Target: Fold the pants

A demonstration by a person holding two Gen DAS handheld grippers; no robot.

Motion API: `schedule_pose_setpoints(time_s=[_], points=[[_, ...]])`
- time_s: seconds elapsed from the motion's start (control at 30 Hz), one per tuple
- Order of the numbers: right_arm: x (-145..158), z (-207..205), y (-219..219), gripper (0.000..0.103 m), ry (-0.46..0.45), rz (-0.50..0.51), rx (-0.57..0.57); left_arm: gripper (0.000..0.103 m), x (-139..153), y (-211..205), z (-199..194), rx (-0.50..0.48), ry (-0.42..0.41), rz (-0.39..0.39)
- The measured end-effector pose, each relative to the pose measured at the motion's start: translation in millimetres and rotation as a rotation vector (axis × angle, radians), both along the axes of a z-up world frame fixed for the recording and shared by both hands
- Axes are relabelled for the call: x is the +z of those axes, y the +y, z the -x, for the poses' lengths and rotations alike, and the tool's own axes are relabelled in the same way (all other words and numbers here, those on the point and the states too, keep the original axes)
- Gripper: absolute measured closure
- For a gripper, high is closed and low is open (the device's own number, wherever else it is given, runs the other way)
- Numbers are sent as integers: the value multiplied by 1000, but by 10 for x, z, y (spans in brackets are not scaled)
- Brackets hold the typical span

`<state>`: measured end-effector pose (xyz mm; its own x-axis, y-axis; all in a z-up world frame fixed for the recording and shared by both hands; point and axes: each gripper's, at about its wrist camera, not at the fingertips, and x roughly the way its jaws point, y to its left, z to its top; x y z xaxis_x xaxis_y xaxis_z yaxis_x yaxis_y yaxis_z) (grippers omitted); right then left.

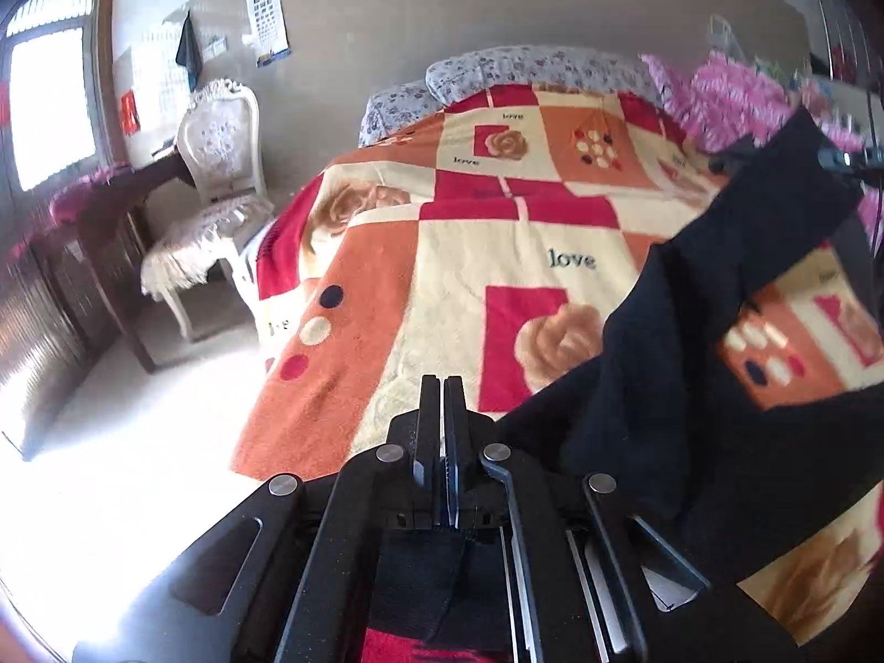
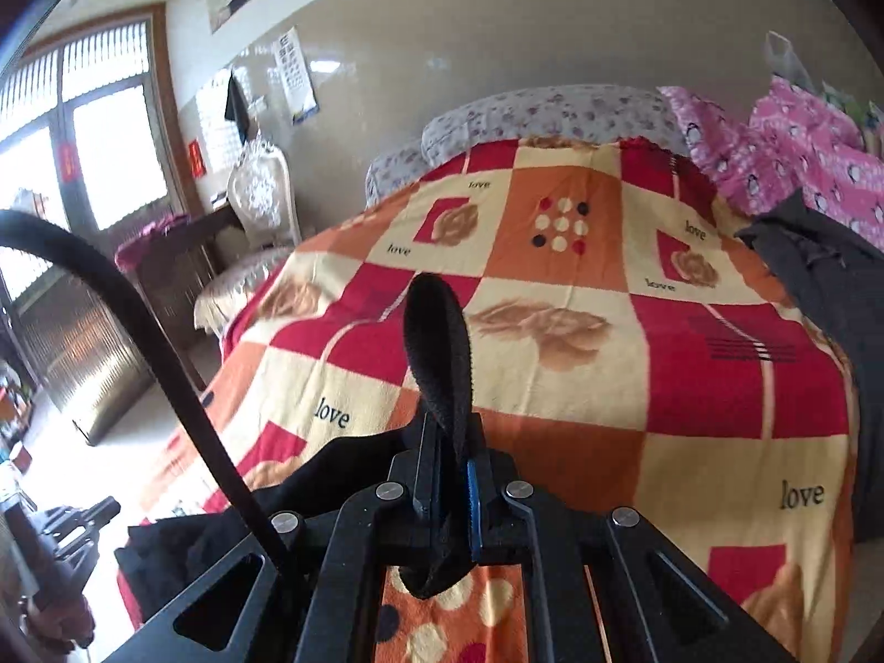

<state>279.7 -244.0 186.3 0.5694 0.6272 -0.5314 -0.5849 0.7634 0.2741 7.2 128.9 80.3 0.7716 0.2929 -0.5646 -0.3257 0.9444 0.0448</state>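
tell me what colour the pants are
Black pants, clearest in the left wrist view.

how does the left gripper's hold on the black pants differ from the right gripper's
The left gripper has its fingers pressed together with only a thin edge of the black pants between them, nothing poking past the tips. The right gripper clamps a thick rolled band of the pants that stands up well past its fingertips. From the left gripper the cloth spreads off to the right; from the right gripper it falls to the left. Both are shut on the same garment, above the patchwork blanket.

Daylight from the window [image 1: 50, 105] blows out the floor [image 1: 127, 469]; fisheye edges bend, right side motion-blurred.
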Motion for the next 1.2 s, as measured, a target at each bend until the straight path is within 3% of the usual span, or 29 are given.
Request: schedule_pose_setpoints(time_s=[0.07, 0.13, 0.2, 0.33, 0.47, 0.5, 0.6, 0.73, 0.87, 0.93, 1.03, 1.1, 1.2], points=[[165, 81, -267, 97, -2, -18, -23, 102, 108, -34, 142, -72, -47, 61], [257, 193, -540, 97, 5, -47, -34, 84, 118, -209, 259, -169, -64, 71], [254, 277, -685, 97, 24, -68, -35, 31, 15, -507, 319, -250, -38, -18], [196, 494, -832, 97, 52, -104, -18, 28, -294, -1009, 312, -396, 63, -177], [184, 675, -815, 97, 61, -136, 13, 28, -752, -1283, 64, -419, 209, -434], [194, 718, -797, 97, 62, -142, 22, 28, -847, -1306, 17, -430, 249, -468], [224, 816, -772, 97, 49, -137, 33, 28, -849, -1315, 3, -471, 271, -512], [217, 863, -737, 97, 48, -136, 50, 21, -887, -1407, -19, -530, 318, -698], [180, 860, -721, 97, 63, -152, 52, 20, -861, -1413, -94, -553, 351, -783], [165, 879, -716, 97, 69, -159, 56, 21, -814, -1311, -127, -504, 348, -767], [126, 895, -724, 97, 79, -161, 59, 21, -733, -964, -206, -457, 370, -536], [101, 872, -734, 97, 91, -169, 60, 21, -710, -804, -215, -442, 366, -437], [74, 868, -729, 97, 93, -171, 61, 21, -639, -745, -214, -393, 331, -435]])
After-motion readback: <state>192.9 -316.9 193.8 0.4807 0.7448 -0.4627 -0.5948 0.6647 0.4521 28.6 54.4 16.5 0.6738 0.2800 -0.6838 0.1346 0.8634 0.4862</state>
